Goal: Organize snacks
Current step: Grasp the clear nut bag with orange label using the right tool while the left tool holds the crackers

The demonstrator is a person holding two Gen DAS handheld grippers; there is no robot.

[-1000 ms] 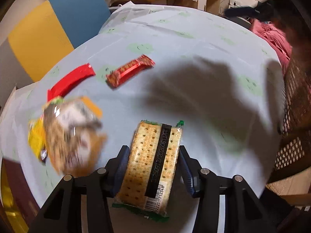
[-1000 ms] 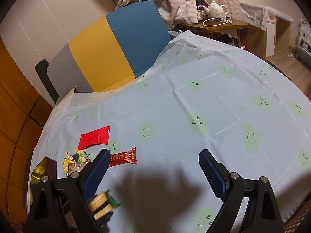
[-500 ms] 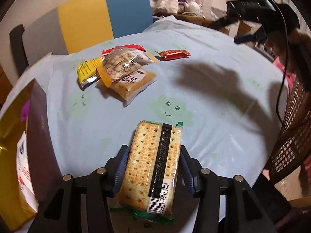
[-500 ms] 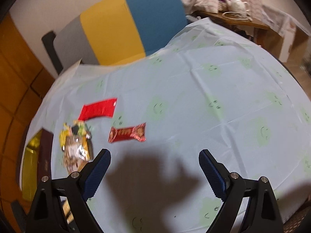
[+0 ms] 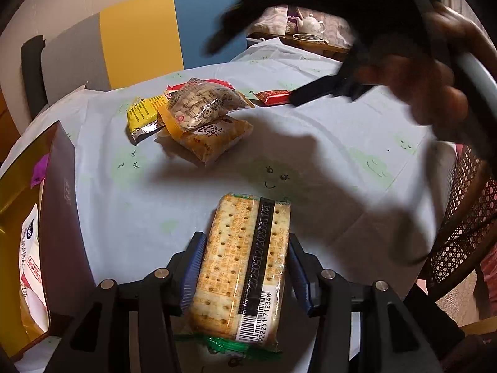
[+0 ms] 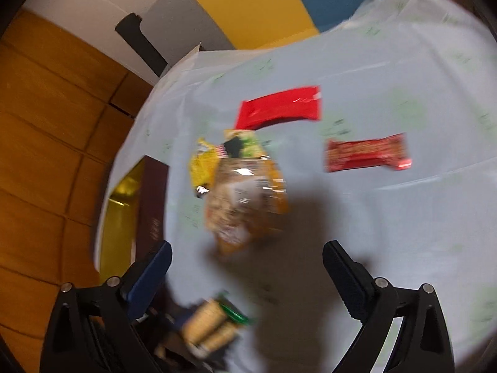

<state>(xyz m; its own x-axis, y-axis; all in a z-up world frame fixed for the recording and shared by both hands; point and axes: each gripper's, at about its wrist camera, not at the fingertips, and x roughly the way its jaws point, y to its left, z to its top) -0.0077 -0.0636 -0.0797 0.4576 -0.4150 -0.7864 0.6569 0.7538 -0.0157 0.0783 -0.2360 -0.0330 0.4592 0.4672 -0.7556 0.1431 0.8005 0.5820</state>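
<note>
My left gripper (image 5: 245, 251) is shut on a pack of crackers (image 5: 245, 267) and holds it above the table; the same pack of crackers (image 6: 211, 323) shows low in the blurred right wrist view. My right gripper (image 6: 247, 258) has empty jaws that are opening wide above a heap of snack bags (image 6: 245, 199). That heap of snack bags (image 5: 202, 115) lies mid-table, with a yellow packet (image 5: 144, 115) at its left. A red packet (image 6: 279, 107) and a red bar (image 6: 366, 152) lie beyond it. The red bar (image 5: 273, 97) is partly behind the right gripper's dark finger.
A gold-lined dark box (image 5: 59, 217) stands open at the table's left edge with a white packet (image 5: 29, 261) inside. A grey, yellow and blue chair back (image 5: 139, 40) is behind the table, a teapot (image 5: 310, 23) farther back, and a cane chair (image 5: 459, 233) at the right.
My right gripper swung down and left over the snack heap, and its jaws widened. My left gripper turned toward the box side of the table, still gripping the crackers.
</note>
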